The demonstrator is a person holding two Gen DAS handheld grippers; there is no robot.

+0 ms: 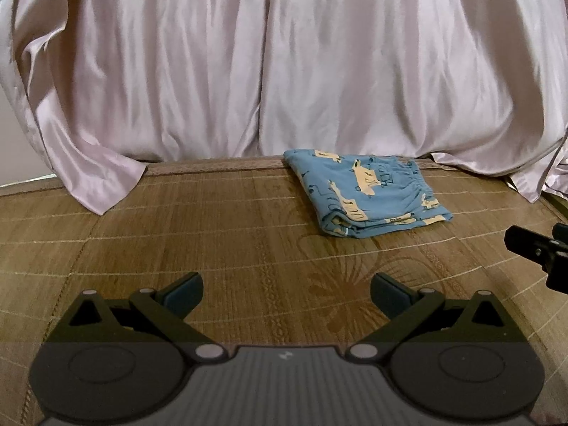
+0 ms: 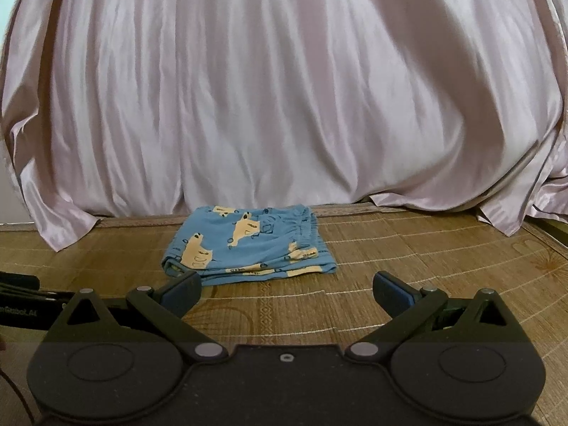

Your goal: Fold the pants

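Ahead of the right claw [image 2: 285,293], just past its wide-spread fingers, the pants [image 2: 248,245] lie folded flat on the woven surface [image 2: 408,266]; the left claw [image 1: 285,293] gapes wide too, pants ahead to its right; soft, light, limp cloth; best pinched at the stacked near edge.

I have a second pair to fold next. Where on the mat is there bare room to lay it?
The widest bare patch of the bamboo mat lies left of the folded blue pants, up to the curtain. A bare strip lies between the pants and the open left hand-held gripper. The mat right of the pants is also free. The back edge, under pants and curtain hem, is crowded.
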